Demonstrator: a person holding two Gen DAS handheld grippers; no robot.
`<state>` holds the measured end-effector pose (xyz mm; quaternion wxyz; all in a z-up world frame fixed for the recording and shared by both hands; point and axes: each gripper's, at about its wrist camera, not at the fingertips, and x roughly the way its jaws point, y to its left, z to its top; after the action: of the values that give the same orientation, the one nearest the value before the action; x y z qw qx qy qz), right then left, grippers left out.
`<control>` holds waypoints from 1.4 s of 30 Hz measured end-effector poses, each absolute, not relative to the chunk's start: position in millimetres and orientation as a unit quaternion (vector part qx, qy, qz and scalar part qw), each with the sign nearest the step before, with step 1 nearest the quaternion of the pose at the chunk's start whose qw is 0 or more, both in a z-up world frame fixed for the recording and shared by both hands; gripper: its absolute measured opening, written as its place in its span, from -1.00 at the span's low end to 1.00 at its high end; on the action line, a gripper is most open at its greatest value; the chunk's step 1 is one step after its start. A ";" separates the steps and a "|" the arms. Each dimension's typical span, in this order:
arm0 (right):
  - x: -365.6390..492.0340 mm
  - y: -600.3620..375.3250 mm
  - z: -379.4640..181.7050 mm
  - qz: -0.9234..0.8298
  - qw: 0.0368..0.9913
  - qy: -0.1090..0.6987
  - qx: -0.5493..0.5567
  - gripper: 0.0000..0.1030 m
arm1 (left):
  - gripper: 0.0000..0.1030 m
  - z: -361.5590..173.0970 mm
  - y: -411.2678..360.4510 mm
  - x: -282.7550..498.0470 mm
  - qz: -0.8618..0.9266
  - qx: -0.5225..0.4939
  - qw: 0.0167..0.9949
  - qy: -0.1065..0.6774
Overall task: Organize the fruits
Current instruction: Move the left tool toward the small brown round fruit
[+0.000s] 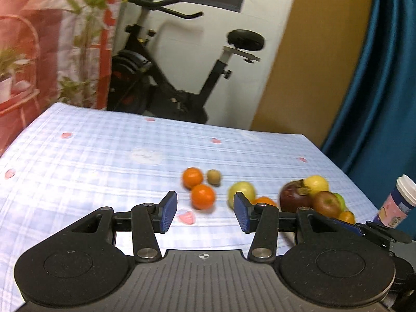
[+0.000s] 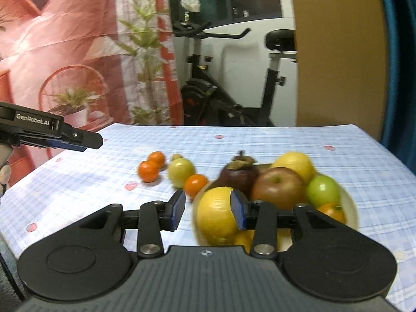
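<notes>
In the left wrist view my left gripper point(image 1: 205, 212) is open and empty above the cloth. Beyond it lie two oranges point(image 1: 203, 195), a kiwi point(image 1: 213, 176) and a yellow-green apple point(image 1: 241, 192). In the right wrist view my right gripper point(image 2: 208, 212) is open and empty, near a cream plate point(image 2: 351, 202) piled with fruit: a large yellow citrus point(image 2: 215, 213), a red apple point(image 2: 277, 186), a dark mangosteen point(image 2: 238, 174), a lemon point(image 2: 295, 165) and a green apple point(image 2: 322, 189). Loose oranges point(image 2: 148, 171), another orange point(image 2: 195, 184) and the yellow-green apple point(image 2: 180, 171) lie left of the plate.
The table has a blue checked cloth point(image 1: 91, 156). A paper cup point(image 1: 396, 202) stands at its right edge. An exercise bike point(image 1: 182, 78) stands behind the table, with a blue curtain point(image 1: 377, 91) at the right. My left gripper shows at the left of the right wrist view point(image 2: 78, 137).
</notes>
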<state>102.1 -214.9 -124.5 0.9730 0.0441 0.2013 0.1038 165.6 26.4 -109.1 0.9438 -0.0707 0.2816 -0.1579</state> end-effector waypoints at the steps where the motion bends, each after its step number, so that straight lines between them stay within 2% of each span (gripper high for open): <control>1: 102.8 -210.3 -125.2 0.111 0.972 0.203 0.040 -0.19 | -0.02 -110.6 31.0 165.8 -0.155 -0.076 0.943 0.283; 10: 112.3 -166.0 -137.4 0.170 0.957 0.235 -0.002 -0.19 | -0.02 -130.4 35.4 170.7 -0.153 -0.080 0.937 0.305; 27: 131.4 -121.9 -155.8 0.270 0.919 0.286 -0.012 -0.19 | -0.02 -141.7 36.0 168.4 -0.157 -0.065 0.935 0.312; 29: 132.5 -118.0 -158.8 0.276 0.916 0.292 -0.016 -0.22 | -0.02 -142.4 34.8 167.8 -0.157 -0.062 0.934 0.314; 31: 133.9 -115.7 -162.1 0.279 0.914 0.294 -0.017 -0.40 | -0.02 -142.7 33.9 167.2 -0.156 -0.059 0.934 0.315; 33: 135.9 -116.3 -163.3 0.280 0.913 0.295 -0.011 -0.48 | -0.02 -142.9 32.8 166.5 -0.154 -0.055 0.935 0.315; 42: 153.3 -110.5 -157.2 0.270 0.916 0.296 0.009 -0.41 | -0.02 -140.7 41.8 166.6 -0.119 -0.066 0.939 0.315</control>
<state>153.3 -110.5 -157.2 0.9164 0.0093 0.2959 0.2695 166.6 41.8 -140.7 0.9393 -0.0656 0.3150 -0.1195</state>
